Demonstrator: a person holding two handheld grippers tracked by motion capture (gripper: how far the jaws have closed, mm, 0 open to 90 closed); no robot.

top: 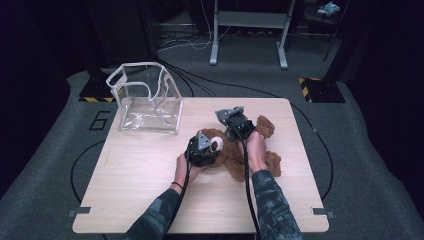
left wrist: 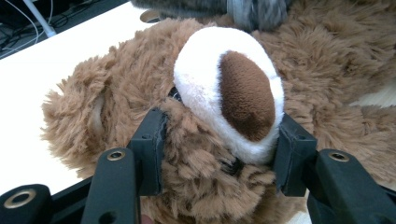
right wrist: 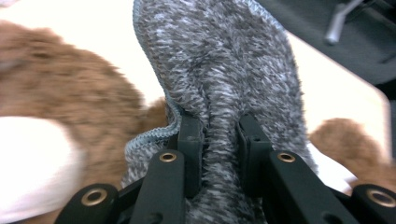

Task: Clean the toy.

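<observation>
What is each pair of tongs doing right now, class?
Left tongs: closed on the teddy bear's head, at the snout.
Right tongs: closed on a grey knitted cloth.

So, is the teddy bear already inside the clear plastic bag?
No, the teddy bear lies on the wooden table, apart from the clear plastic bag, which stands at the far left corner.

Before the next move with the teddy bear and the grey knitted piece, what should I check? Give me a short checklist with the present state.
1. Left gripper clamped on teddy bear head at the snout: ok.
2. Right gripper pinching the grey knitted piece: ok.
3. Bear lying on table, away from edges: ok.
4. Knitted piece opening facing the bear: cannot tell.
5. Clear plastic bag standing apart from the bear: ok.
</observation>
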